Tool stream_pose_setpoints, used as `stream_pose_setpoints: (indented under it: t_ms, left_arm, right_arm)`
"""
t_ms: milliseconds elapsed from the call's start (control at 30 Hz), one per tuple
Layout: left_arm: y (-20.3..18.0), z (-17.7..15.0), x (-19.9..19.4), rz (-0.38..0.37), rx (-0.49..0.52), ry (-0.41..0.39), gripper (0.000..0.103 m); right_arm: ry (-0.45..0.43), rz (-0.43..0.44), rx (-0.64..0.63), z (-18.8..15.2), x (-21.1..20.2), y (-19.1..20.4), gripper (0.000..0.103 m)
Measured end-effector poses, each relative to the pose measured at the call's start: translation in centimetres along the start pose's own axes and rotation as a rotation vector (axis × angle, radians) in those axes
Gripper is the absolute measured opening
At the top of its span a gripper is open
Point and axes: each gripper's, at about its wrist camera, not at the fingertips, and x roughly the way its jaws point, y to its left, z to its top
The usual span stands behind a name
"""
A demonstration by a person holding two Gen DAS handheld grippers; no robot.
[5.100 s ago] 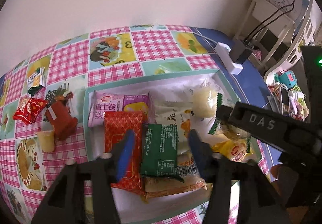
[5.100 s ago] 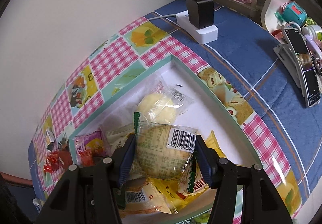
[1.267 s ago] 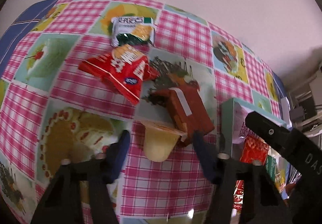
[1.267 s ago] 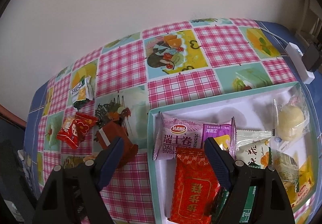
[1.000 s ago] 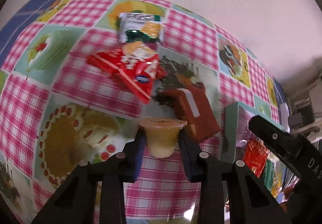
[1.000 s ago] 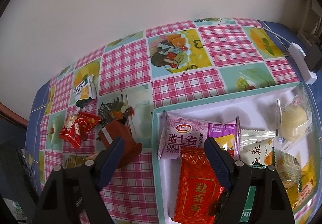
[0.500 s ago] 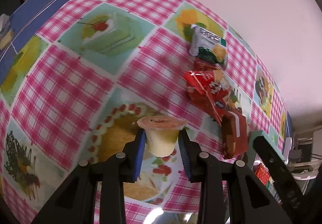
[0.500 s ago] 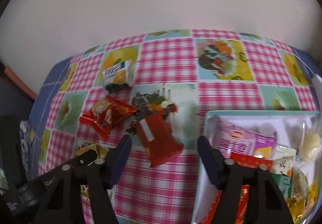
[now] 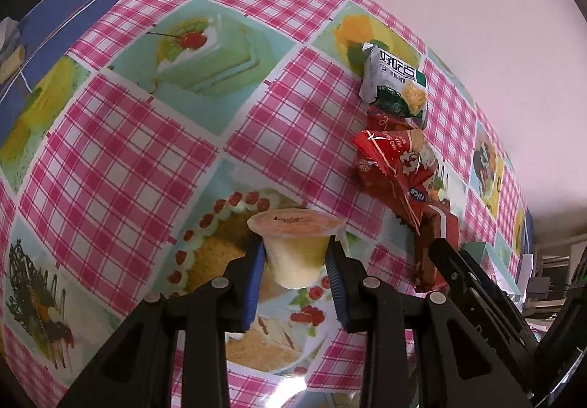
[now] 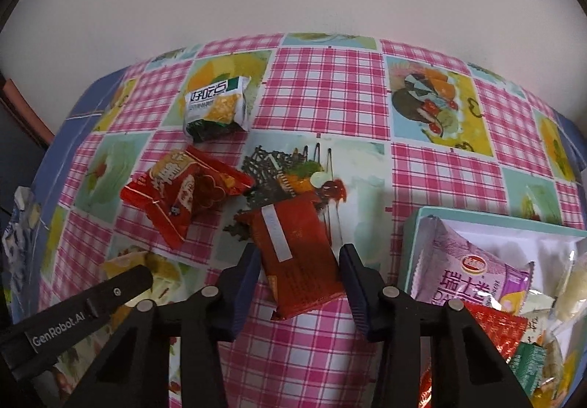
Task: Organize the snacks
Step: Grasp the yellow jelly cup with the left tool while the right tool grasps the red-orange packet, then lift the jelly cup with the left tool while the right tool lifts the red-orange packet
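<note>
My left gripper (image 9: 295, 263) is shut on a small yellow pudding cup (image 9: 295, 249) and holds it above the tablecloth. My right gripper (image 10: 299, 257) is open, its fingers on either side of a dark red flat snack pack (image 10: 293, 254) that lies on the table; I cannot tell if they touch it. A bright red packet (image 10: 183, 190) and a white-green packet (image 10: 216, 107) lie to its upper left; both also show in the left wrist view (image 9: 396, 166) (image 9: 394, 85). The teal tray (image 10: 411, 239) with several snacks, a purple roll pack (image 10: 473, 276) among them, is at the right.
The checked tablecloth (image 9: 121, 136) with cake pictures covers the table up to the white wall. The left gripper's arm (image 10: 69, 320) shows at the lower left of the right wrist view. The table's left edge drops off by a blue border (image 10: 55, 151).
My left gripper closed on the pudding cup and lifted it to the left, off the table. My right gripper moved left from over the tray to around the dark red pack.
</note>
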Motion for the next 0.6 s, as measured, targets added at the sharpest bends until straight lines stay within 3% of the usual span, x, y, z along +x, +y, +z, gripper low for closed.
stream_pose_setpoints:
  t_ms: [267, 600]
  left_arm:
    - [-0.3, 0.1, 0.3, 0.010, 0.012, -0.010, 0.035]
    - [-1.2, 0.0, 0.5, 0.042, 0.057, -0.032, 0.035]
  right_arm:
    - [0.032, -0.014, 0.000, -0.4, 1.6, 0.1, 0.043]
    - [0.007, -0.042, -0.015, -0.8, 1.7, 0.5, 0.043]
